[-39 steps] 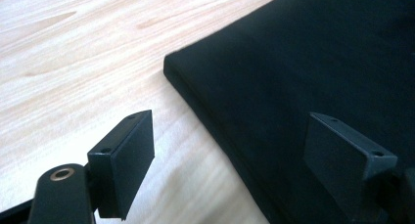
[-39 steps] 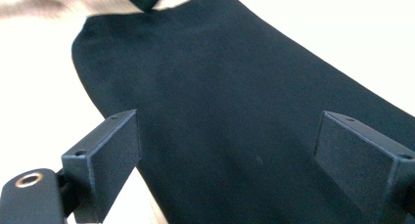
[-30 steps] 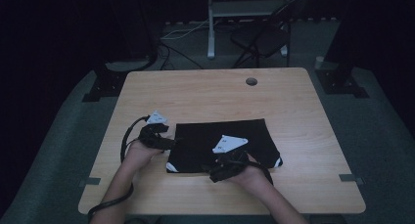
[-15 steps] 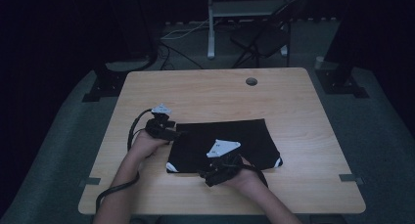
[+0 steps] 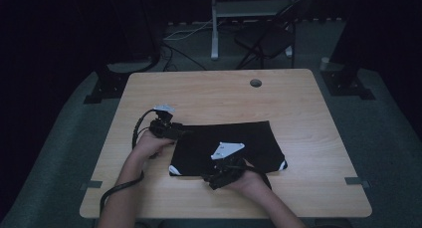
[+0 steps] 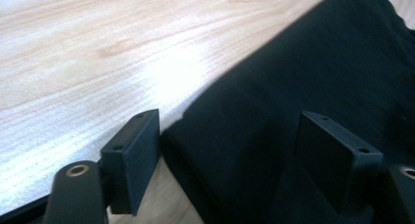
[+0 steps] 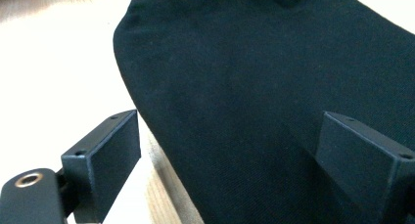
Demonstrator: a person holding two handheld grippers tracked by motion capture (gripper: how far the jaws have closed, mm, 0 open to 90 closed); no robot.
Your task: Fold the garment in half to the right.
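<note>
While grippers straddle it — black cloth (image 5: 229,143) flat.

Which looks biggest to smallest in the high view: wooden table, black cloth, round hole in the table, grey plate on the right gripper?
1. wooden table
2. black cloth
3. grey plate on the right gripper; it rides above the tabletop, nearer the camera, so it may look slightly oversized
4. round hole

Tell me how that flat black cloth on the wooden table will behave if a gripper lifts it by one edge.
The flat black cloth is probably floppy: it lies flush on the wooden table, so a lifted edge should drape. Its rounded folded edge in the left gripper view suggests layers that may slide apart. It looks thin and light, likely dragging rather than resisting.
</note>
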